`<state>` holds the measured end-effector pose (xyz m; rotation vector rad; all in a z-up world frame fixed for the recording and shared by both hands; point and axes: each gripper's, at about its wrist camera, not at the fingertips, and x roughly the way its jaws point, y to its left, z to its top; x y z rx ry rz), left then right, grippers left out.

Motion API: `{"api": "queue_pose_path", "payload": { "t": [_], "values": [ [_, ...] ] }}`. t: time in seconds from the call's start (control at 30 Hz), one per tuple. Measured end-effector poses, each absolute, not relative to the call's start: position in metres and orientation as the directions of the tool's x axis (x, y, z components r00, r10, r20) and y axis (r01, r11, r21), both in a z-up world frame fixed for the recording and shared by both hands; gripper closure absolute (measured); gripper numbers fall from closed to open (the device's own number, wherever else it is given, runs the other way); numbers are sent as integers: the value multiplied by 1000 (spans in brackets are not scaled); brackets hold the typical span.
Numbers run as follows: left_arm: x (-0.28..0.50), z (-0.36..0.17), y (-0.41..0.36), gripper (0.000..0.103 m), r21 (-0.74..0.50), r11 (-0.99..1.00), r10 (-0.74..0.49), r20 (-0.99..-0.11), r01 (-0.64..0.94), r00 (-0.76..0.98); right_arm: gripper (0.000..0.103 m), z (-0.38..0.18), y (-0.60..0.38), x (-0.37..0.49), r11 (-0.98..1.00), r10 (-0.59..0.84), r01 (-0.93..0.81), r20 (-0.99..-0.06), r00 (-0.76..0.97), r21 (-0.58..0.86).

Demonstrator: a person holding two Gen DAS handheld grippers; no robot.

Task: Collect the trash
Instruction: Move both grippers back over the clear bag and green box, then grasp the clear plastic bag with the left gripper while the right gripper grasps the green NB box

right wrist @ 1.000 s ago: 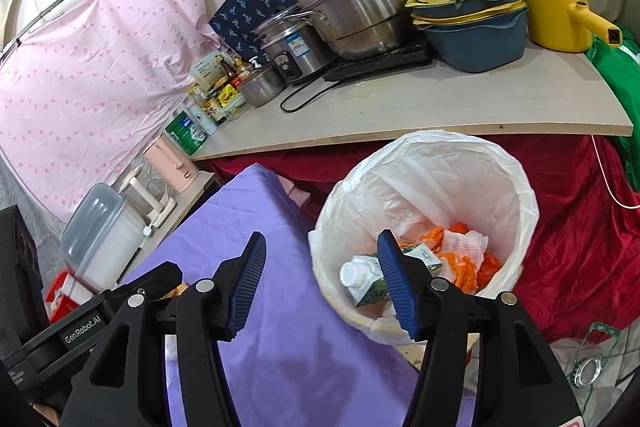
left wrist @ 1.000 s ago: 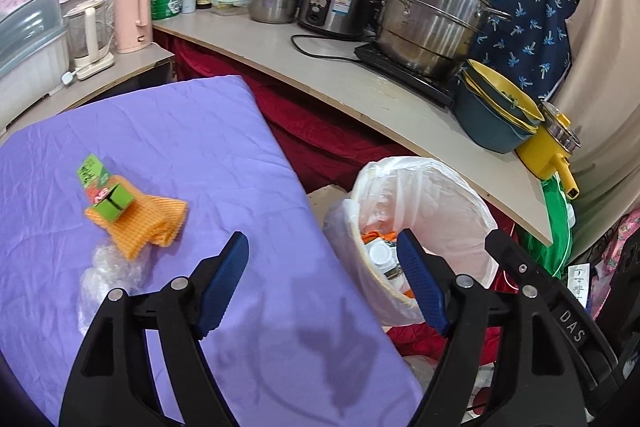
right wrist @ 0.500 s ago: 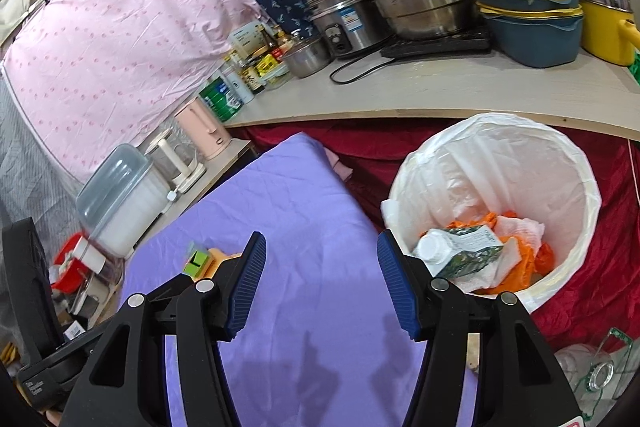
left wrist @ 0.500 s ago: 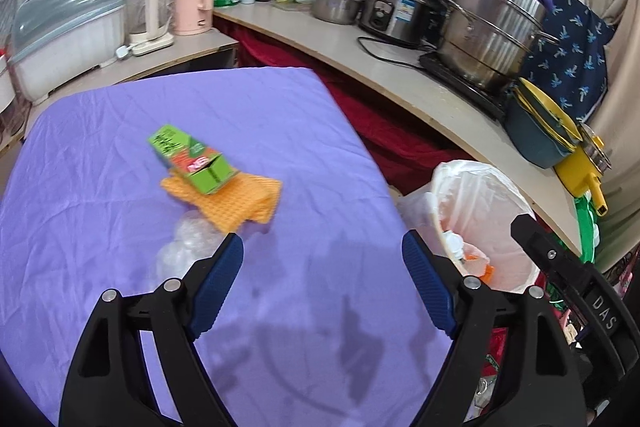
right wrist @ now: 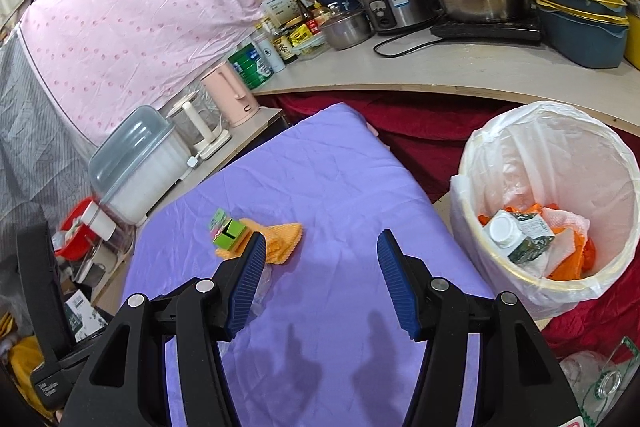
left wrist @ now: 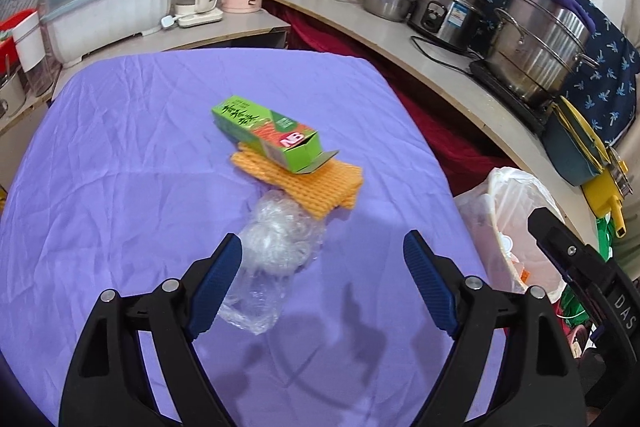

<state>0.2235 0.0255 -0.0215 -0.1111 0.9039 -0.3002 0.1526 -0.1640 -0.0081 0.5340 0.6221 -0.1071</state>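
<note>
On purple cloth (left wrist: 120, 147): one carton (left wrist: 267, 133), one net (left wrist: 316, 185), one wrap (left wrist: 276, 247); both hand-held grippers released.

Both tools are the same build: the left gripper (left wrist: 322, 277) and the right gripper (right wrist: 320, 277) have matte black plastic arms with triangular cut-outs, round silver screws at the pivots, and ribbed dark-blue pads (left wrist: 430, 289) on the fingertips. At 4 o'clock in the left view, the neighbouring black body carries white "DAS" lettering.

Both the left tongs (left wrist: 322, 259) and right tongs (right wrist: 320, 259) hang spread wide, holding nothing.
</note>
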Motion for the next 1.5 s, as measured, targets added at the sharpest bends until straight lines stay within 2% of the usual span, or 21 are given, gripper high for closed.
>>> {"api": "queue_pose_path", "payload": {
  "t": [0.37, 0.6, 0.63, 0.7, 0.77, 0.8, 0.9, 1.13, 1.4, 1.5],
  "values": [
    [250, -67, 50, 18, -221, 964, -266, -816, 149, 513, 47, -22, -136, 188, 880, 109, 212, -616, 780, 424],
    [269, -93, 61, 19, -269, 955, -297, -838, 126, 458, 47, -30, -115, 225, 896, 152, 164, -634, 758, 412],
    [273, -97, 62, 20, -281, 951, -310, -840, 130, 445, 46, -31, -111, 231, 899, 160, 156, -636, 755, 410],
    [275, -102, 62, 30, -301, 943, -332, -841, 140, 427, 46, -33, -105, 242, 903, 170, 141, -639, 750, 406],
    [277, -102, 62, 47, -309, 937, -349, -837, 162, 421, 46, -34, -99, 251, 906, 179, 128, -640, 747, 403],
    [278, -102, 63, 60, -325, 929, -369, -834, 177, 411, 46, -35, -96, 256, 908, 186, 118, -642, 744, 401],
    [279, -101, 72, 66, -369, 911, -413, -827, 187, 381, 42, -37, -83, 272, 917, 204, 87, -646, 736, 389],
    [277, -89, 108, 68, -365, 921, -388, -832, 135, 396, 32, -36, -56, 306, 952, 211, -6, -642, 737, 306],
    [297, -74, 148, 68, -279, 960, -227, -842, -34, 490, 31, -55, -27, 328, 964, 244, -92, -697, 674, 249],
    [309, -74, 154, 68, -295, 954, -227, -842, -64, 490, 31, -63, -19, 329, 971, 226, -98, -716, 660, 216]
  ]
}}
